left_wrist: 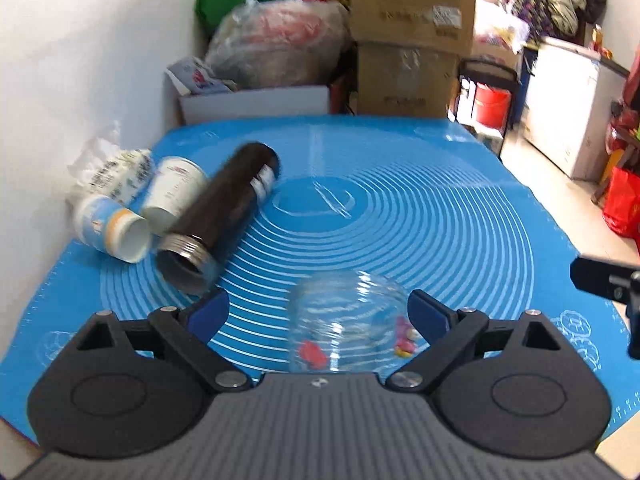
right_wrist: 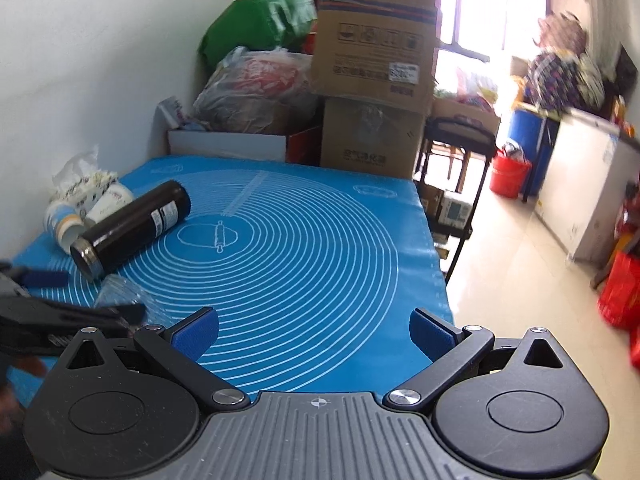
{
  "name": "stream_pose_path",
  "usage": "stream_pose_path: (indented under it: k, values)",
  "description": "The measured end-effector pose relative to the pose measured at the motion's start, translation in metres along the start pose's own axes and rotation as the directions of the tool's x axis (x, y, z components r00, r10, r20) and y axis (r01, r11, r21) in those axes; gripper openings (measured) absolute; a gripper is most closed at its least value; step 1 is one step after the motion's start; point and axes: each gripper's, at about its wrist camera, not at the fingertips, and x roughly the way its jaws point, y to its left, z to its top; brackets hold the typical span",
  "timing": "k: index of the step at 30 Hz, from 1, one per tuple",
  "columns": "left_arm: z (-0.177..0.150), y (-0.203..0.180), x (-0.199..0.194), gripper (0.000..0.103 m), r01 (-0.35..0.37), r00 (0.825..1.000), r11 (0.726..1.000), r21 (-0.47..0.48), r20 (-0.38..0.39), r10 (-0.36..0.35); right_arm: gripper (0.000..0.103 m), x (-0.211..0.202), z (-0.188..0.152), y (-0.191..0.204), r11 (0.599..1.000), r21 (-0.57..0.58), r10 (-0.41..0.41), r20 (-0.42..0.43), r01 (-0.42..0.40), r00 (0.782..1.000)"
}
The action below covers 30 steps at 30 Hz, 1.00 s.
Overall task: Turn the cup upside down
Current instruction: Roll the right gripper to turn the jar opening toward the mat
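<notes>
A clear glass cup [left_wrist: 346, 322] with small coloured prints lies on the blue mat [left_wrist: 440, 220], between the open jaws of my left gripper [left_wrist: 318, 314]. It sits nearer the right finger [left_wrist: 426, 314], and I cannot tell whether it touches it. In the right wrist view the cup [right_wrist: 120, 290] shows faintly at the left, partly hidden by the left gripper [right_wrist: 84, 296]. My right gripper [right_wrist: 314, 330] is open and empty above the mat's near part [right_wrist: 320, 240].
A black flask [left_wrist: 224, 210] lies on its side at the left, mouth toward me, with two paper cups [left_wrist: 116, 228] and a crumpled bag beside it against the wall. Cardboard boxes [left_wrist: 408, 40] and bags stand behind the table. The table's right edge drops to the floor.
</notes>
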Motion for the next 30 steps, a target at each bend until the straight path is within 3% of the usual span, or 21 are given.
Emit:
stream_pose_path:
  k: [3,6,8,10,14,19,24,30]
  values:
    - [0.002,0.014,-0.011,0.096,-0.025,0.999,0.999,-0.032,0.029,0.026,0.103,-0.001,0.009,0.016,0.987,-0.157,-0.034,0.002,0.034,0.999]
    - [0.003,0.028,-0.019,0.096,-0.074,0.996,0.996,-0.04,0.053,0.076,0.103,-0.001,0.019,0.036,0.943,-0.329,-0.054,0.012,0.055,0.998]
    - [0.001,0.036,-0.023,0.096,-0.104,0.993,0.994,-0.033,0.061,0.105,0.103,-0.001,0.022,0.052,0.882,-0.465,-0.069,0.028,0.074,0.997]
    - [-0.001,0.045,-0.027,0.096,-0.127,0.989,0.991,-0.046,0.07,0.13,0.103,-0.002,0.024,0.07,0.791,-0.602,-0.083,0.062,0.103,0.995]
    - [-0.005,0.065,-0.033,0.096,-0.163,0.982,0.984,-0.076,0.078,0.169,0.103,-0.001,0.024,0.109,0.556,-0.82,-0.081,0.108,0.135,0.991]
    - [-0.011,0.085,-0.036,0.096,-0.221,0.969,0.97,-0.099,0.09,0.23,0.103,0.003,0.008,0.152,0.208,-0.968,-0.075,0.131,0.144,0.989]
    - [-0.016,0.102,-0.037,0.096,-0.244,0.962,0.961,-0.132,0.094,0.257,0.103,0.008,-0.012,0.172,-0.162,-0.978,-0.023,0.135,0.13,0.991]
    - [-0.02,0.117,-0.04,0.096,-0.269,0.953,0.951,-0.154,0.104,0.286,0.103,0.02,-0.041,0.182,-0.498,-0.856,0.032,0.144,0.141,0.989]
